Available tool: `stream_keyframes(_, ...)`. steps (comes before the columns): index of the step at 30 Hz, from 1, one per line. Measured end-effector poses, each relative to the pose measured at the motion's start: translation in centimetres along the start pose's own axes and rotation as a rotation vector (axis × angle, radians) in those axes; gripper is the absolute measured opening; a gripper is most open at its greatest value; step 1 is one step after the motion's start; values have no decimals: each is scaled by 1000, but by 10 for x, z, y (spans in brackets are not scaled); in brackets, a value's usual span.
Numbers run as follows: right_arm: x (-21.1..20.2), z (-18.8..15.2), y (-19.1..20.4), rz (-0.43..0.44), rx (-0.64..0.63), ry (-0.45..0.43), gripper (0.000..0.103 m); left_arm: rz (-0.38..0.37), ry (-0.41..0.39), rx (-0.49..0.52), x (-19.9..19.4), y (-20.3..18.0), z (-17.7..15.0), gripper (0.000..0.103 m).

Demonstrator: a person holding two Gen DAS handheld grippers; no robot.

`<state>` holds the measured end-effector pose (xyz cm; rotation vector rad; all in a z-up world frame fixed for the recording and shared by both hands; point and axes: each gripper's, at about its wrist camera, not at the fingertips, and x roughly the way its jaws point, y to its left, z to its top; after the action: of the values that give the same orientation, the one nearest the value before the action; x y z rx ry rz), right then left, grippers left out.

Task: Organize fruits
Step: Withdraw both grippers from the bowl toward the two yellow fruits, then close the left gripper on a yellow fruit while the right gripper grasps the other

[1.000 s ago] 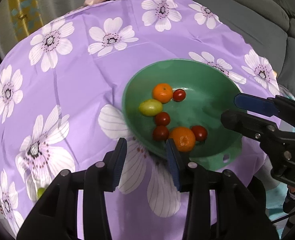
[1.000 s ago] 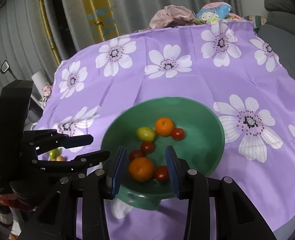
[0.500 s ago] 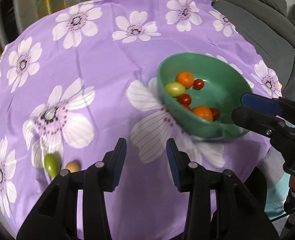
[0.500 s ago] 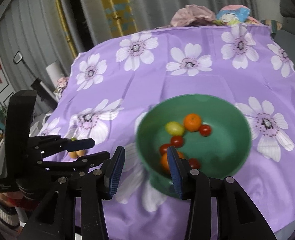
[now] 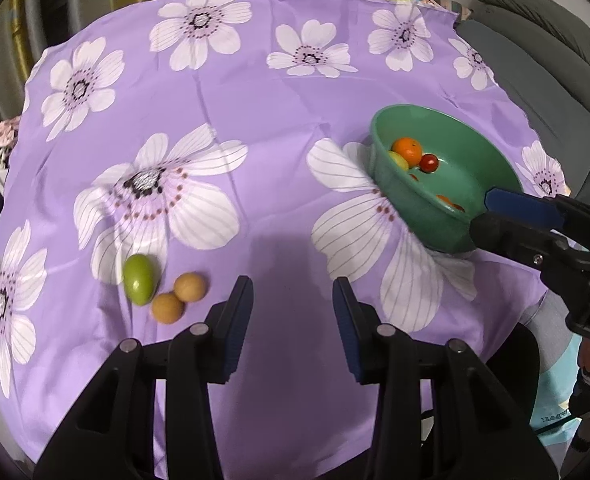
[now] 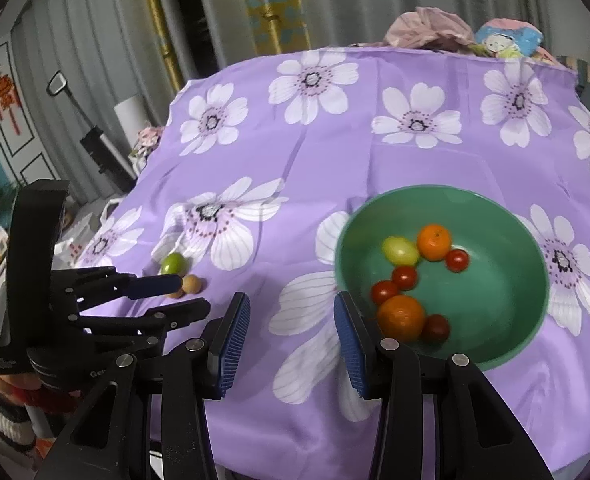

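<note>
Left gripper (image 5: 291, 312) fingers parted, empty, lower centre | right gripper (image 6: 291, 332) likewise | green fruit (image 5: 139, 285), two brown fruits (image 5: 179, 298) lower left on desk | green bowl (image 6: 507, 304) right, holding fruit

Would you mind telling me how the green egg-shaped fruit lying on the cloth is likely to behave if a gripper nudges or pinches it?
The green fruit looks smooth and glossy, so it may slip between flat pads. Its egg shape suggests it would roll or wobble off sideways when nudged. It lies close to two small brown fruits, so a push would probably knock them rolling too.
</note>
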<state>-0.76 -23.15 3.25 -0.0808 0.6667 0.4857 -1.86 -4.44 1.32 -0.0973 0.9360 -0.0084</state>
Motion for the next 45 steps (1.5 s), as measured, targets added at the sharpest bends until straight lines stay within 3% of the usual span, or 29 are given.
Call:
stream_keyframes(14, 22, 0, 32, 37, -63, 58, 44, 72, -9, -169, -24, 91, -45, 40)
stream_keyframes(25, 46, -5, 52, 78, -109, 122, 44, 18, 10, -194, -10, 94, -44, 40)
stream_keyframes(45, 84, 1, 55, 115, -92, 179, 44, 23, 82, -194, 34, 106, -24, 39)
